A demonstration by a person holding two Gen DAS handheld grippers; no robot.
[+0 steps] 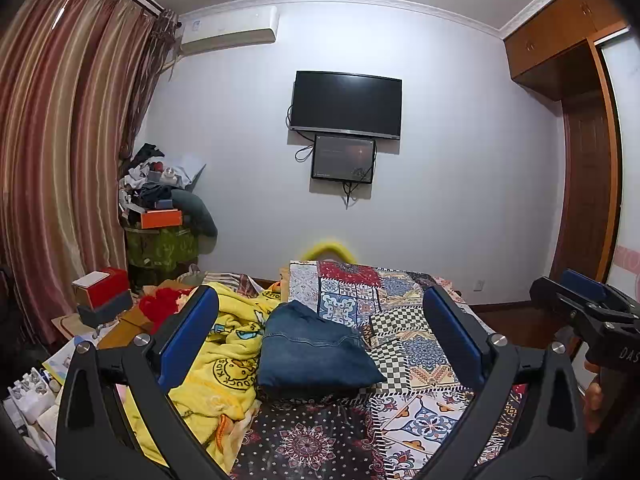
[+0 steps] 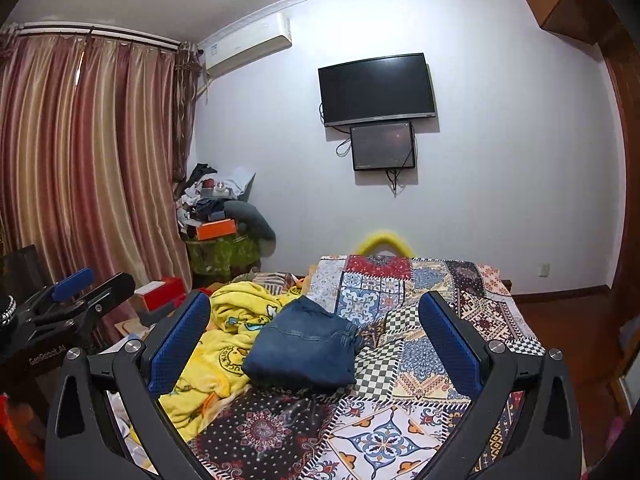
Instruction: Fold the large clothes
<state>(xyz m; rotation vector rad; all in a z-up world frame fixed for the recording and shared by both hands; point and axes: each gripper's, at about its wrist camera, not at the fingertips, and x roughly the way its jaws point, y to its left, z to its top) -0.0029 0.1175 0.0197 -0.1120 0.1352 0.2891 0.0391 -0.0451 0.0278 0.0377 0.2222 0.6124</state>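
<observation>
A pair of blue jeans (image 1: pixel 314 350) (image 2: pixel 302 350) lies folded into a thick bundle on the patterned bedspread (image 1: pixel 400 320) (image 2: pixel 408 320), near the middle of the bed. My left gripper (image 1: pixel 320 312) is open and held above the bed's near end, with nothing between its blue pads. My right gripper (image 2: pixel 316 312) is open too, raised beside it and aimed at the jeans. In the left wrist view the right gripper (image 1: pixel 576 300) shows at the right edge. In the right wrist view the left gripper (image 2: pixel 80 292) shows at the left edge.
A crumpled yellow blanket (image 1: pixel 224 344) (image 2: pixel 228 328) lies left of the jeans. Boxes and clutter (image 1: pixel 104 296) fill the floor left of the bed. A heaped cabinet (image 1: pixel 164 216) stands by the curtain (image 1: pixel 60 160). A TV (image 1: pixel 346 104) hangs on the far wall; a wardrobe (image 1: pixel 592 160) is right.
</observation>
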